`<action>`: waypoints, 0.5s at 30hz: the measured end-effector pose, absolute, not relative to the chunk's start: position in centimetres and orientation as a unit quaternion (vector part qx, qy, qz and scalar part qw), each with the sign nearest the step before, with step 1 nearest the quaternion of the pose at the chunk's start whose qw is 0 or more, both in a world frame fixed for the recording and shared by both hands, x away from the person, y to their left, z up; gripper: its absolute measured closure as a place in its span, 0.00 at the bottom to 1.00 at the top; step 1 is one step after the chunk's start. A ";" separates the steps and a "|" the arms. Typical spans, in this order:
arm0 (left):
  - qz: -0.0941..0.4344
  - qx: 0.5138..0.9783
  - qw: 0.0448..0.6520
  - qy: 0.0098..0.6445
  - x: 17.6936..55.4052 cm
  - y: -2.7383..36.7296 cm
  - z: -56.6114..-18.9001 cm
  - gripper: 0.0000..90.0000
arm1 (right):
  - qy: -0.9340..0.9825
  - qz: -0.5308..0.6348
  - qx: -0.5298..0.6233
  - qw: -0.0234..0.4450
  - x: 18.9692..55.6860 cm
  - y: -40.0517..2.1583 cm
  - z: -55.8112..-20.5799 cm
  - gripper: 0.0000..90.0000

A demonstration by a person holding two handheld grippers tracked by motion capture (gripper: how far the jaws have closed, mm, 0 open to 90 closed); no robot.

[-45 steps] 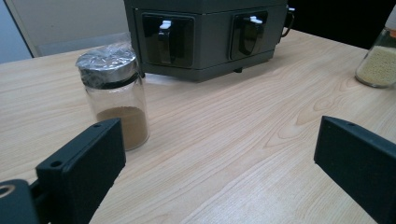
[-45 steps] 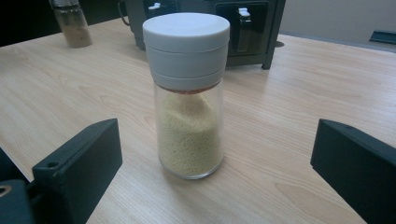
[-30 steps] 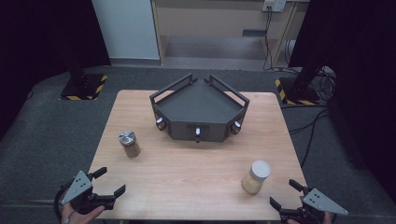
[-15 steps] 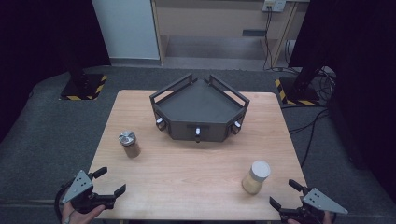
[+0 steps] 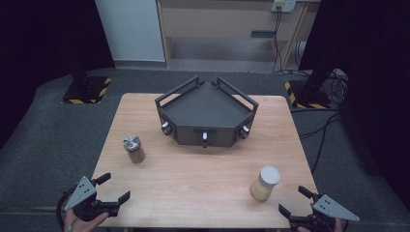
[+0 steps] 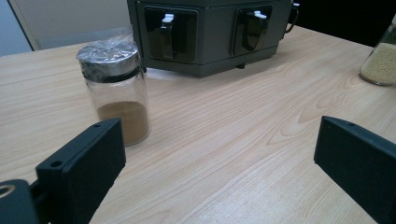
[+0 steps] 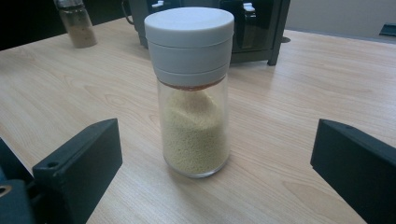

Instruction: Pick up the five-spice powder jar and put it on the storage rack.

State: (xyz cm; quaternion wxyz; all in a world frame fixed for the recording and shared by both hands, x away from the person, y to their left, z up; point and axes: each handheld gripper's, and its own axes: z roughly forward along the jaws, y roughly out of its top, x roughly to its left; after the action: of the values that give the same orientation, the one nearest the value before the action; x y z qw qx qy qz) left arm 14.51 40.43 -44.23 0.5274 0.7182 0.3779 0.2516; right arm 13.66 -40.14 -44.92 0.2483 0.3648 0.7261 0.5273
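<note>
- The left tool (image 5: 112,190) sits at the near left corner of the worktop (image 5: 193,179), jaws wide apart and holding nothing.
- The right tool (image 5: 296,201) is at the near right corner, jaws likewise spread wide and empty.
- The brown jar (image 5: 134,149) stands upright towards the left edge, well apart from the left tool and a little in front of the rack (image 5: 205,112), which sits at the middle of the far half.
- The yellow jar (image 5: 265,183) stands upright near the right edge, close to the right tool; in the right gripper view it (image 7: 194,93) lies about centred between the jaws but ahead of them.
- The step in hand looks like the reach for the jars. For the right tool, go straight forward, keeping the jaws level and low enough to close on the glass below the white cap.
- For the left tool, swing a little left first: in the left gripper view the brown jar (image 6: 116,93) is off towards the left jaw.
- Close slowly; a clipped jar could tip.
</note>
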 end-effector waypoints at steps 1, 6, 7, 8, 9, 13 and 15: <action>0.253 0.720 0.525 0.377 14.5 40.4 -44.2 0.01 | 0.726 0.528 0.365 0.248 13.7 -40.2 -44.9 0.03; 0.252 0.725 0.519 0.377 14.6 40.1 -44.0 0.01 | 0.727 0.528 0.363 0.246 13.7 -40.1 -44.9 0.03; 0.251 0.726 0.518 0.377 14.7 40.1 -44.0 0.01 | 0.728 0.528 0.363 0.246 13.7 -40.1 -44.9 0.03; 0.249 0.725 0.520 0.377 14.7 40.1 -44.0 0.01 | 0.728 0.528 0.363 0.246 13.7 -40.1 -44.9 0.03; 0.248 0.724 0.521 0.378 14.7 40.1 -43.9 0.01 | 0.728 0.528 0.363 0.246 13.7 -40.1 -44.9 0.03; 0.246 0.724 0.521 0.379 14.7 40.2 -43.9 0.01 | 0.728 0.528 0.362 0.246 13.7 -40.1 -44.9 0.03; 0.246 0.728 0.518 0.377 14.7 40.1 -43.6 0.01 | 0.728 0.528 0.362 0.246 13.7 -40.1 -44.9 0.03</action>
State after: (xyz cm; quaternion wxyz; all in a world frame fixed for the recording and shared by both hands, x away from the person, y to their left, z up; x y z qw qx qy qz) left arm 14.66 40.11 -43.57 0.5176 0.7277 0.3769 0.2457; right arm 13.71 -40.13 -44.89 0.2459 0.3618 0.7280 0.5279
